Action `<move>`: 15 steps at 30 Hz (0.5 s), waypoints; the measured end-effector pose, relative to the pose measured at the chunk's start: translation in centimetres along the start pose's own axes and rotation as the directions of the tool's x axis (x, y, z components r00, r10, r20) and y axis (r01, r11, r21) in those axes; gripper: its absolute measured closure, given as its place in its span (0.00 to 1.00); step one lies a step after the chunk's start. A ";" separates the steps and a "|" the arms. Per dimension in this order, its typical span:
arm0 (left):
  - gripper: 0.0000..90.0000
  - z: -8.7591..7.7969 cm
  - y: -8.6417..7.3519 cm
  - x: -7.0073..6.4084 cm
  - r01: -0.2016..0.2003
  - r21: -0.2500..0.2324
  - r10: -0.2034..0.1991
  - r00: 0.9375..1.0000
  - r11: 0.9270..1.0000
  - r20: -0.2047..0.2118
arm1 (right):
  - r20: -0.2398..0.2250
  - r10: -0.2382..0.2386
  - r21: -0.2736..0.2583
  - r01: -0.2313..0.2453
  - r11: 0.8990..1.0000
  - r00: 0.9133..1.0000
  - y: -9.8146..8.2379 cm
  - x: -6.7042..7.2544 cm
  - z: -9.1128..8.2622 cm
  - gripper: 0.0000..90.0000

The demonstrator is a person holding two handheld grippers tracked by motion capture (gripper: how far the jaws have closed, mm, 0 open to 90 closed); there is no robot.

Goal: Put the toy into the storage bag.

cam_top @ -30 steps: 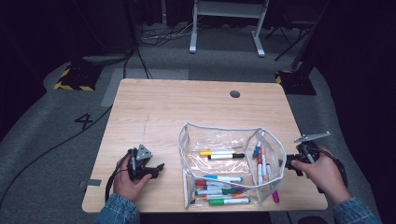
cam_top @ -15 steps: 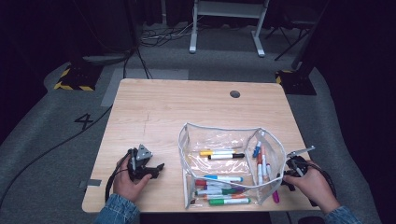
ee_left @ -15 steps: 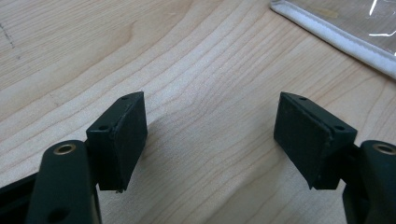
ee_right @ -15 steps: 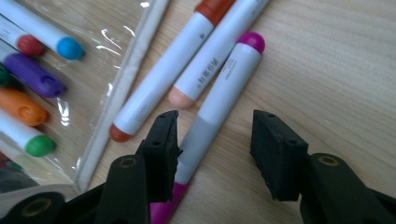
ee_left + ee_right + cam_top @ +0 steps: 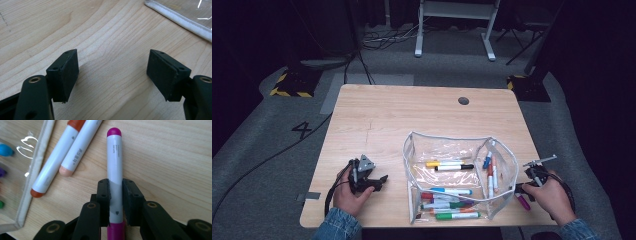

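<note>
— Magenta-capped, white-barrelled marker (image 5: 114, 170): where is it on my screen?
— On the wood table (image 5: 412, 120), just right of the clear pouch (image 5: 459, 175).
— My left gripper (image 5: 112, 72)?
— Jaws wide apart, nothing between them.
— My right gripper (image 5: 115, 195)?
— It has just closed; its pads clamp the marker's barrel.

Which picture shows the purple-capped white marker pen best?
The right gripper view: the white marker pen with purple ends lies on the wooden table, close up, clamped between the right gripper pads. The high view shows a small purple tip by the hand.
</note>
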State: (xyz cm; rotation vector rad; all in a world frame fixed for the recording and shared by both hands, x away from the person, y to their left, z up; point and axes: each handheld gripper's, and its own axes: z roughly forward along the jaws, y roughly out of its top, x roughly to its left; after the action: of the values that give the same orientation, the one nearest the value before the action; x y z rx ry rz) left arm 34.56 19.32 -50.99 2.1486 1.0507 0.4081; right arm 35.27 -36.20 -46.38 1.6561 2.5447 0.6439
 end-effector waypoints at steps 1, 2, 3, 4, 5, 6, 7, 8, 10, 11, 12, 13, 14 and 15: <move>0.29 0.0 0.0 0.0 0.006 -0.001 -0.006 1.000 1.000 0.003 | -0.001 0.007 -0.007 -0.007 1.000 1.000 0.1 0.0 -0.3 0.86; 0.29 0.0 0.0 0.0 0.009 0.000 -0.009 1.000 1.000 0.005 | -0.002 0.006 -0.019 -0.006 1.000 1.000 0.2 -0.1 -0.7 0.86; 0.29 0.0 0.0 0.0 0.009 0.000 -0.009 1.000 1.000 0.006 | -0.003 0.009 -0.026 -0.009 1.000 1.000 0.3 -0.1 -1.0 0.86; 0.29 0.0 0.0 0.0 0.008 -0.001 -0.008 1.000 1.000 0.005 | -0.002 0.009 -0.033 -0.009 0.999 1.000 0.5 -0.1 -1.4 0.86; 0.29 0.0 0.0 0.0 0.005 0.000 -0.005 1.000 1.000 0.003 | -0.002 0.008 -0.038 -0.008 0.999 1.000 0.6 -0.1 -1.8 0.86; 0.29 0.0 0.0 0.0 -0.001 0.000 0.001 1.000 1.000 0.000 | 0.001 0.003 -0.044 -0.003 0.999 1.000 0.8 0.0 -2.2 0.86; 0.29 0.0 0.0 0.0 0.006 0.000 -0.006 1.000 1.000 0.003 | 0.001 0.003 -0.053 -0.003 0.999 1.000 0.9 0.0 -2.6 0.86; 0.29 0.0 0.0 0.0 0.009 0.000 -0.009 1.000 1.000 0.005 | -0.001 0.001 -0.060 -0.001 0.998 1.000 1.1 0.1 -3.0 0.86; 0.29 0.0 0.0 0.0 0.005 0.000 -0.005 1.000 1.000 0.003 | -0.004 -0.007 -0.075 0.007 0.997 1.000 1.5 0.4 -3.9 0.86; 0.29 0.0 0.0 0.0 0.007 0.000 -0.007 1.000 1.000 0.005 | -0.005 -0.010 -0.080 0.009 0.997 1.000 1.6 0.5 -4.2 0.86; 0.29 0.0 0.0 0.0 0.008 0.000 -0.008 1.000 1.000 0.005 | -0.008 -0.016 -0.087 0.015 0.996 1.000 1.8 0.7 -4.6 0.86; 0.29 0.0 0.0 0.0 0.006 0.000 -0.006 1.000 1.000 0.003 | -0.011 -0.022 -0.093 0.021 0.995 1.000 2.0 0.8 -5.0 0.86; 0.29 0.0 0.0 0.0 0.009 0.000 -0.009 1.000 1.000 0.005 | -0.011 -0.029 -0.098 0.028 0.995 1.000 2.3 1.0 -5.4 0.86; 0.29 0.0 0.0 0.0 0.005 0.000 -0.005 1.000 1.000 0.003 | -0.009 -0.038 -0.103 0.037 0.994 0.999 2.5 1.2 -5.9 0.86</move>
State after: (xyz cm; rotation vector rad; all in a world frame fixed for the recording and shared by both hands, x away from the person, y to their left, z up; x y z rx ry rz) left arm 34.54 19.30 -51.01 2.1449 1.0546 0.4025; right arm 35.46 -36.14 -39.84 1.5733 2.4974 0.7683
